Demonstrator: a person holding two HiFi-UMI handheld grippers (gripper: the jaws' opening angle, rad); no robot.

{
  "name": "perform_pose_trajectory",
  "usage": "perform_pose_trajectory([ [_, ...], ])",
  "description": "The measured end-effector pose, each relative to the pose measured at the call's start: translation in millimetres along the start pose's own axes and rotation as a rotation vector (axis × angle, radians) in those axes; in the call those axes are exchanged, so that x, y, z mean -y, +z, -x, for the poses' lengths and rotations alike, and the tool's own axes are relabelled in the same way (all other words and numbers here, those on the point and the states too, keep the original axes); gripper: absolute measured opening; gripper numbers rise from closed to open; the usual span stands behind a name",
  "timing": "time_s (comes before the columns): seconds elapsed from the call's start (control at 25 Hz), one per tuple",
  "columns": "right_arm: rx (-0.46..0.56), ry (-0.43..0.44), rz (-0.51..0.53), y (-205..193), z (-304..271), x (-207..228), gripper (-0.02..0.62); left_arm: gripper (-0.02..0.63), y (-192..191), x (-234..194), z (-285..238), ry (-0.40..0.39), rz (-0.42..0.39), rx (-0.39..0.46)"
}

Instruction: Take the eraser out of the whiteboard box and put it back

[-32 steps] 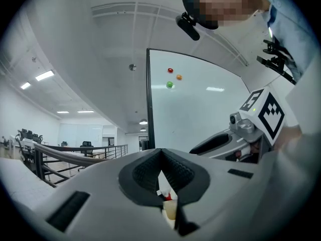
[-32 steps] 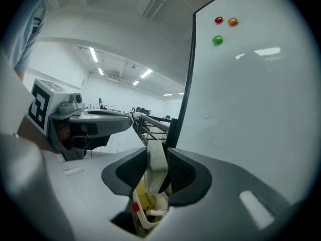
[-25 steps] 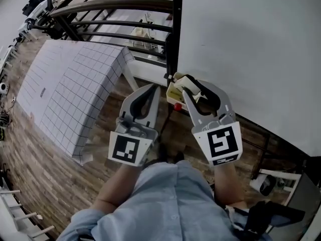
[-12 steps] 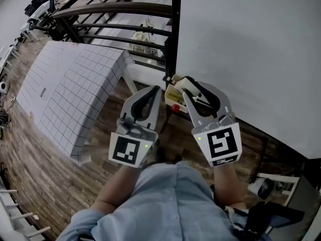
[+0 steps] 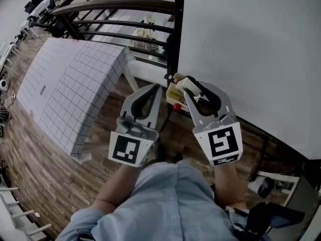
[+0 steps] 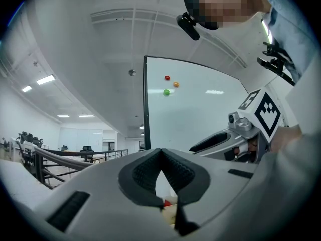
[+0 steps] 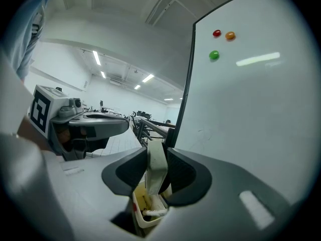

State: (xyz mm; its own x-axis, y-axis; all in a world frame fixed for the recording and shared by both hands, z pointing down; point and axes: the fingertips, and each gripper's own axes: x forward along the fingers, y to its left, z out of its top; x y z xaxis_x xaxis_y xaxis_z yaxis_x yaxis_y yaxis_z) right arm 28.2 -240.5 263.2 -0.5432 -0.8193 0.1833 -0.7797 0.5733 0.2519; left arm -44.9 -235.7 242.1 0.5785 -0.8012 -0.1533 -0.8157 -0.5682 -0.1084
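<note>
My right gripper (image 5: 190,86) (image 7: 156,154) is shut on the eraser (image 7: 156,168), a pale flat slab held upright between the pads. The eraser (image 5: 186,82) hangs just above the cream whiteboard box (image 7: 145,214), which is fixed at the board's lower left corner. Inside the box lie a white marker and some small items. In the head view the box (image 5: 174,95) shows between the two grippers, with a red cap (image 5: 176,106) at its near edge. My left gripper (image 5: 156,88) (image 6: 160,152) hovers left of the box, shut and holding nothing.
The whiteboard (image 5: 251,49) fills the right side, with its black frame post (image 5: 174,39) beside the box. Three coloured magnets (image 7: 214,55) sit high on the board. A table under a grid cloth (image 5: 75,84) and a dark railing (image 5: 115,6) stand to the left.
</note>
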Motion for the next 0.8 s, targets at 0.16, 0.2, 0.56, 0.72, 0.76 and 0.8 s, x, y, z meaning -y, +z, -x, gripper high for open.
perform_pose_trajectory([
  [0.16, -0.017, 0.003, -0.004, -6, -4, 2, 0.12, -0.002, -5, -3, -3, -0.004, 0.002, -0.011],
  [0.2, -0.024, 0.001, -0.01, -9, -5, 2, 0.12, -0.002, -6, -3, -4, -0.005, 0.004, -0.015],
  [0.56, -0.073, 0.023, -0.032, -30, -18, -2, 0.12, -0.002, -24, -11, -11, -0.007, 0.027, -0.05],
  [0.72, -0.098, 0.038, -0.04, -41, -26, -6, 0.121, -0.002, -32, -17, -14, -0.004, 0.039, -0.06],
  [0.76, -0.106, 0.039, -0.046, -44, -28, -7, 0.121, -0.002, -34, -18, -14, -0.004, 0.042, -0.063],
  [0.8, -0.114, 0.042, -0.052, -47, -30, -9, 0.121, -0.002, -36, -19, -14, -0.003, 0.045, -0.068],
])
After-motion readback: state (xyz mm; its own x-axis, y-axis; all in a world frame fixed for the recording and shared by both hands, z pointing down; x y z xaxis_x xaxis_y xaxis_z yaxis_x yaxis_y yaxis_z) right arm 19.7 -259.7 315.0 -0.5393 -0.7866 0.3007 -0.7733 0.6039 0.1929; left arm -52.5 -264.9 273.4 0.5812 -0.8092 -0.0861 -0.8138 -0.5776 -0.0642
